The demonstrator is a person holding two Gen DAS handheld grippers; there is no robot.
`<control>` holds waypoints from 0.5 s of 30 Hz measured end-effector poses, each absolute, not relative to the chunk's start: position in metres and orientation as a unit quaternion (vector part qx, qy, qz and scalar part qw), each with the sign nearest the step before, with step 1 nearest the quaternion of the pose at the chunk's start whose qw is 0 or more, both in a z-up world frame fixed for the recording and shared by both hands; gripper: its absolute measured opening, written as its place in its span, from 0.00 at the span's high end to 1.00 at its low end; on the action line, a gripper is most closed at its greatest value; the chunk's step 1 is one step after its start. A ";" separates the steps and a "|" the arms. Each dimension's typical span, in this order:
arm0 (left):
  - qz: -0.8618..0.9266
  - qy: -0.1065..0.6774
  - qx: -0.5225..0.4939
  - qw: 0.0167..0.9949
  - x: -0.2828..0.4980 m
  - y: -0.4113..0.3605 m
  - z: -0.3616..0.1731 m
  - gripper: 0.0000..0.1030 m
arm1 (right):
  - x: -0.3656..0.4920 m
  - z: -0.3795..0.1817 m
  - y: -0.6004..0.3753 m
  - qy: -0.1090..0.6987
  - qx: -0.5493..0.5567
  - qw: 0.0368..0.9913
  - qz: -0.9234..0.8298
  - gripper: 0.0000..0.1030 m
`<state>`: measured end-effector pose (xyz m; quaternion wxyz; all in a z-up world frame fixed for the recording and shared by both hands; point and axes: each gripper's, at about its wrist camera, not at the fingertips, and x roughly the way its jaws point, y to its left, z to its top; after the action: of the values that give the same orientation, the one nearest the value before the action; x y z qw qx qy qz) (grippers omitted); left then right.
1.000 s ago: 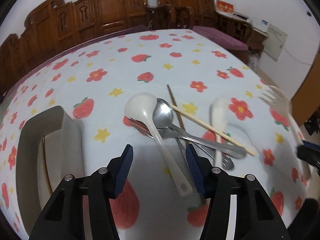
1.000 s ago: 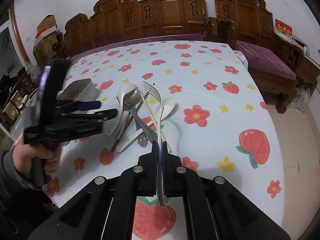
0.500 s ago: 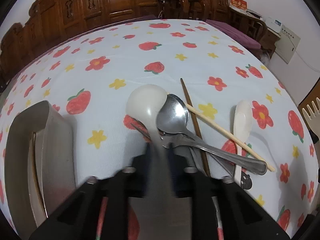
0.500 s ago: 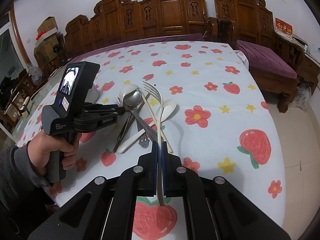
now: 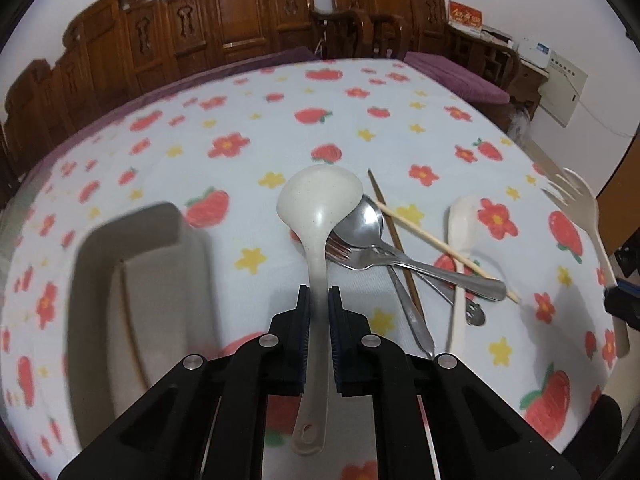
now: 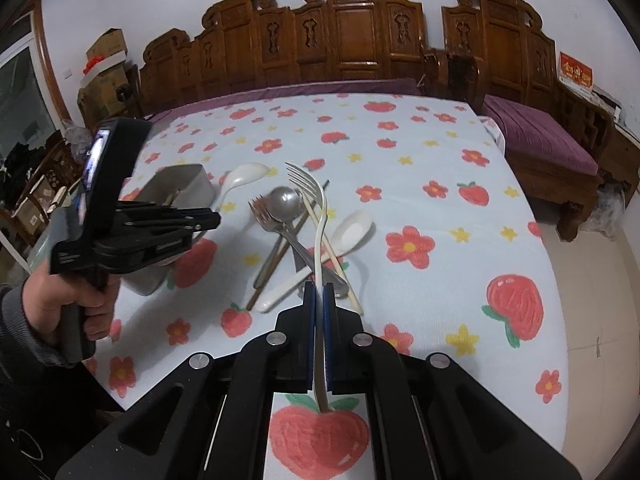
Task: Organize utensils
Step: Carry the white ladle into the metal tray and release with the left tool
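Left wrist view
Left tongs (image 5: 319, 300): closing tight on the handle of the white ladle (image 5: 320, 204), pads pressing both sides.
White ladle: its bowl is hanging over the metal spoon (image 5: 360, 222) in the pile.
Pile: metal spoon, metal fork (image 5: 360, 258), chopsticks (image 5: 440, 240) and white soup spoon (image 5: 460, 224) are lying crossed on the strawberry cloth (image 5: 280, 128) covering the desk.
Grey box (image 5: 132, 280): sitting just left of the tongs, blurred.
White fork (image 5: 580, 208): showing at the right edge.

Right wrist view
Right tongs (image 6: 318, 292): gripping the white fork (image 6: 316, 216) by its handle, prongs pointing away above the pile.
Left tongs (image 6: 200, 220): a hand (image 6: 76, 300) is holding them out, ladle (image 6: 244, 174) clamped near the grey box (image 6: 180, 188).
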<state>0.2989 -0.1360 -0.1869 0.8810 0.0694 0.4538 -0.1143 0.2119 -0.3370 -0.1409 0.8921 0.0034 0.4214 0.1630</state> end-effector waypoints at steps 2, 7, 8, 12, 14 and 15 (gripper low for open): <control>-0.113 0.447 0.072 0.885 0.291 -0.131 -0.174 0.92 | 0.209 -0.133 -0.333 0.414 0.002 0.895 0.166 0.95; -0.112 0.428 0.072 0.894 0.269 -0.113 -0.138 0.92 | 0.204 -0.110 -0.322 0.395 0.004 0.902 0.175 0.95; -0.114 0.425 0.071 0.895 0.267 -0.110 -0.133 0.92 | 0.203 -0.106 -0.319 0.393 0.003 0.903 0.176 0.95; -0.122 0.412 0.075 0.900 0.260 -0.099 -0.118 0.92 | 0.202 -0.098 -0.305 0.389 -0.002 0.904 0.180 0.95; -0.126 0.409 0.071 0.901 0.259 -0.091 -0.116 0.92 | 0.203 -0.099 -0.297 0.391 -0.006 0.902 0.181 0.95; -0.126 0.409 0.069 0.901 0.259 -0.087 -0.117 0.92 | 0.204 -0.099 -0.294 0.392 -0.008 0.902 0.181 0.95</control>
<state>0.2592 -0.0868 -0.1166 0.9009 0.0692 0.4094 -0.1264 0.2045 -0.2944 -0.0991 0.9019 -0.0076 0.3920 0.1814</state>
